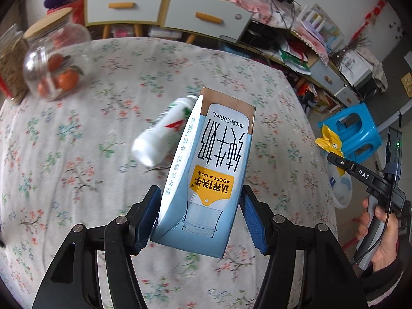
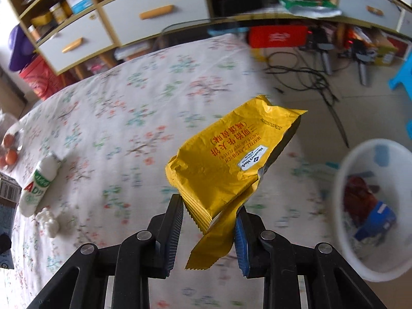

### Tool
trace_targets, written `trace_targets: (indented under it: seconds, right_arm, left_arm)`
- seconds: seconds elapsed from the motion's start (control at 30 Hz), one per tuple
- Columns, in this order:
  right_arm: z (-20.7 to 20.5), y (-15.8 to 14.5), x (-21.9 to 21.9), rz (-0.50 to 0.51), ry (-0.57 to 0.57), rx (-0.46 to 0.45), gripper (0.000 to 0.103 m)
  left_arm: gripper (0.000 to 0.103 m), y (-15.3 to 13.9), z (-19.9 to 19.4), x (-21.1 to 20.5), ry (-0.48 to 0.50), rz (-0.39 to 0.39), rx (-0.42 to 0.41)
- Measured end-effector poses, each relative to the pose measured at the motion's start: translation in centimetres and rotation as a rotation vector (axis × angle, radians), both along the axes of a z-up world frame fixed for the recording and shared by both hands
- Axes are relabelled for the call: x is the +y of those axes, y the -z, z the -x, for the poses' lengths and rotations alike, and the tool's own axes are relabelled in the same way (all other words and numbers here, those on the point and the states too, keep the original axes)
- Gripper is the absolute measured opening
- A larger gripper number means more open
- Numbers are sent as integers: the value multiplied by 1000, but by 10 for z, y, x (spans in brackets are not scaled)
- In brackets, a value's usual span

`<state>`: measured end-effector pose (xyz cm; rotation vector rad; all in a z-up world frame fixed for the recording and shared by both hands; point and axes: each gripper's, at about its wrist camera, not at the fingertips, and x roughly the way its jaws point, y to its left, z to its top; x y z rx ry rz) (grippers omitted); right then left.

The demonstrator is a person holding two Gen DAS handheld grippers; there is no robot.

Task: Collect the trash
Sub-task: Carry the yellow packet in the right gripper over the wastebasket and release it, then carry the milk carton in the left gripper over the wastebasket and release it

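My left gripper (image 1: 199,200) is shut on a light blue milk carton (image 1: 208,170) and holds it above the floral tablecloth (image 1: 103,154). A white drink bottle (image 1: 162,131) lies on the cloth just beyond the carton; it also shows in the right wrist view (image 2: 38,182). My right gripper (image 2: 209,213) is shut on a yellow snack wrapper (image 2: 226,164), held above the table's right edge. A white bin (image 2: 373,206) with trash inside stands on the floor to the right. The right gripper and wrapper also show in the left wrist view (image 1: 334,158).
A glass jar of oranges (image 1: 54,61) with a wooden lid stands at the table's far left. A small white figurine (image 2: 47,221) lies near the bottle. A blue stool (image 1: 352,131), cables and cluttered shelves with drawers (image 2: 144,13) lie beyond the table.
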<state>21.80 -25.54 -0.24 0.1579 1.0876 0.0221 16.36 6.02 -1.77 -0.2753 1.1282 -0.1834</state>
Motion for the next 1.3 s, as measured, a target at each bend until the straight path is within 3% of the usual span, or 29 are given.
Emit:
trace_targets:
  seconds: [0.6,0.63,0.67,0.73,0.87,1.3]
  right_arm:
    - [42,-10,-142,-33,225,21,37]
    - [45,-9,-148,-42,233,30,47]
    - [47,-9,-154,-45,245,36,65]
    - [52,-13,-165,-42,273,27,77]
    - [65,-22,-184,-65,290,7,77]
    - [108,-25,-248,-93,379,13,79]
  left_arm:
    - [65,2,-4,-84,122,13,-7]
    - [65,2,-4,-88,128,13,-6]
    - [65,2,-3,-93,134,13,-4]
    - [65,2,-2,-105,156,15,2]
    - [65,-1,-4,-135,206,12,-1]
    - [65,9,-21,-287,416,-1,0]
